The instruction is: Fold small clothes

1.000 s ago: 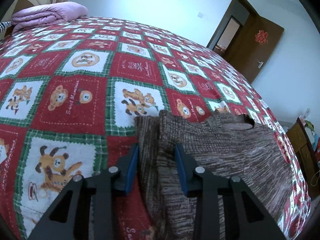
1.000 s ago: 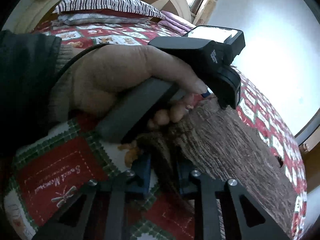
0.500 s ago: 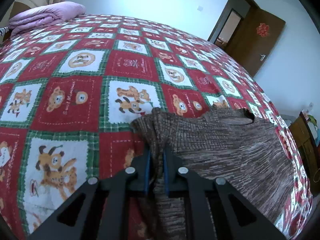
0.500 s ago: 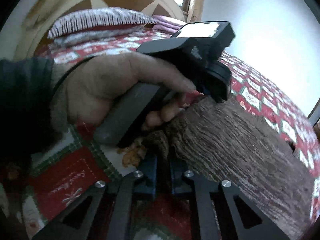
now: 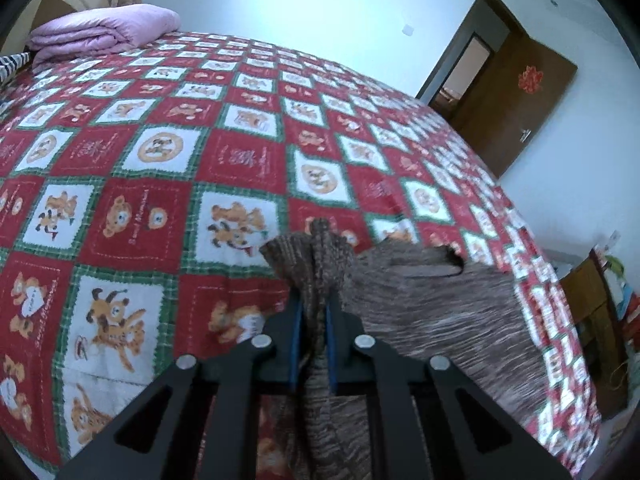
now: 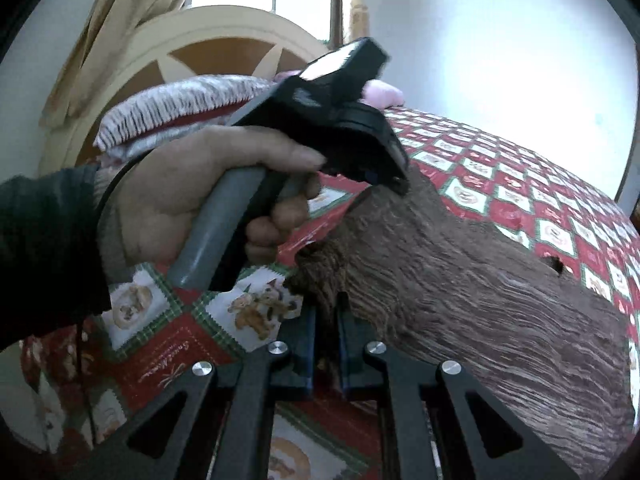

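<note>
A brown knitted garment (image 5: 432, 312) lies on a red, white and green patchwork bedspread (image 5: 160, 208). My left gripper (image 5: 312, 312) is shut on a bunched edge of the garment, which sticks up between the blue pads. My right gripper (image 6: 325, 324) is shut on another edge of the same garment (image 6: 480, 304) and lifts it off the bedspread (image 6: 160, 360). In the right wrist view the person's hand holds the left gripper's body (image 6: 332, 120) just above the raised edge.
A folded lilac quilt (image 5: 104, 36) lies at the far left of the bed. A striped pillow (image 6: 176, 108) and a curved headboard (image 6: 224, 48) stand behind. An open brown door (image 5: 504, 100) is at the right, with a wooden cabinet (image 5: 596, 312) beside the bed.
Both grippers closed on the garment's edge, the left from clearly open, and both have lifted it off the bedspread.
</note>
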A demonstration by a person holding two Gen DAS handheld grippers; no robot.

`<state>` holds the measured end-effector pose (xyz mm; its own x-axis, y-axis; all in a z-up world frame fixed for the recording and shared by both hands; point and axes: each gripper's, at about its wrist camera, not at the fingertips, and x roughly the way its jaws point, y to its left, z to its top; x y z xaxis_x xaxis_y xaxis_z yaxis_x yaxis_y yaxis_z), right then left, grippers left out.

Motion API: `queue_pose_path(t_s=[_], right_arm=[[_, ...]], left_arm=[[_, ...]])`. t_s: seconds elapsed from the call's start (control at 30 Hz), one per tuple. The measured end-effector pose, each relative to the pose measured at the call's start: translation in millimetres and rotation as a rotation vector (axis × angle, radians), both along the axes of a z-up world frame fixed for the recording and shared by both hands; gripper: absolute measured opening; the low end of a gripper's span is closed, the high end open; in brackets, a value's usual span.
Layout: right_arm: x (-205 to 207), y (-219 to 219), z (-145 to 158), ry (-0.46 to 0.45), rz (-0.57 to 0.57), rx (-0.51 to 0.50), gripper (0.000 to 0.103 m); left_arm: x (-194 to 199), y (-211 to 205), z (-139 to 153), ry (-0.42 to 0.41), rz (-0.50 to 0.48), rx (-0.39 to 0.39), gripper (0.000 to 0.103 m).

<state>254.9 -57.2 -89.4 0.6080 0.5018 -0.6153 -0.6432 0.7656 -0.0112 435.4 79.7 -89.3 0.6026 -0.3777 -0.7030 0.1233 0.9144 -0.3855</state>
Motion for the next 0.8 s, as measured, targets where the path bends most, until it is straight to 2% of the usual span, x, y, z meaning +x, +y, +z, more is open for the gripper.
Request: queue_pose_path(t_s=[0.1,0.47,0.8], right_arm=[[0.4,-19.8,7.9,0.001,-0.030,0.043,0.008],[-2.5,-106.7,32.0,0.029,-0.143,0.199,0.007],[-5.7,-172.3,38.4,0.079,-0.212,0.289,0.007]], left_arm=[[-1.6,-10.5,15.1,-0.013,-0.008,-0.029,0.010],[-4.8,-84.2,57.9,-0.090,-0.074,-0.030,0.010],[-2.1,-153.7,64.6,-0.105,-0.168,0.000,0.010]])
